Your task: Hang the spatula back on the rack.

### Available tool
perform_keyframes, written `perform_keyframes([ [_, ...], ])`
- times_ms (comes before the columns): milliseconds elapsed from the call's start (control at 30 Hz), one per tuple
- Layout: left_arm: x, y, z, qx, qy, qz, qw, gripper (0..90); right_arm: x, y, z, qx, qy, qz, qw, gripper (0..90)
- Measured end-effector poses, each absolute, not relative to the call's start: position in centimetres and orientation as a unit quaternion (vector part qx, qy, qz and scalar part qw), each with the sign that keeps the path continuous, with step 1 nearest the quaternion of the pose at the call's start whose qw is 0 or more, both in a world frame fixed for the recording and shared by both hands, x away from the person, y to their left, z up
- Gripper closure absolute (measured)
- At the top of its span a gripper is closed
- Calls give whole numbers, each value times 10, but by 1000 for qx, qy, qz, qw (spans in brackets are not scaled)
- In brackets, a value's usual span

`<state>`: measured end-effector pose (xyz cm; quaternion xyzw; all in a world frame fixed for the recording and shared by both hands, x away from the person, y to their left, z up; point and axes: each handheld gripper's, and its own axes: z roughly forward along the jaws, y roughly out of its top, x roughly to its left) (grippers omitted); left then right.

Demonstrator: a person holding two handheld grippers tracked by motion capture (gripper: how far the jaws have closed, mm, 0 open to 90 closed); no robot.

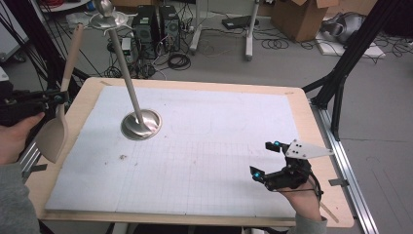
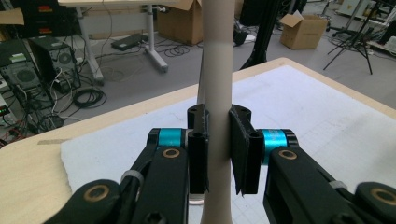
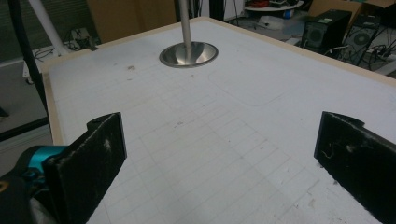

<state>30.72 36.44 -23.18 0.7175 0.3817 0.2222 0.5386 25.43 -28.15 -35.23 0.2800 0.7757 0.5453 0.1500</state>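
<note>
Slippage is the main risk. High view: we hold the spatula (image 1: 61, 100) in the left gripper (image 1: 57, 97) off the mat's (image 1: 204, 161) left edge, blade hanging; it could swing. Left gripper view: jaws clamp the smooth handle (image 2: 217, 116), which could slide. Right gripper view: jaws wide open, empty, near the stand (image 3: 188, 53).

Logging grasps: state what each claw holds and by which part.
The left claw grips the beige spatula by its handle, blade hanging down. The right claw is open, holding nothing.
</note>
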Motion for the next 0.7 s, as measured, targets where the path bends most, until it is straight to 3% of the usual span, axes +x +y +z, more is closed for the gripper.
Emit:
perform_keyframes([
  [700, 325, 344, -240, 730, 379, 210, 528, 780, 255, -281, -353, 279, 777, 544, 151, 13],
])
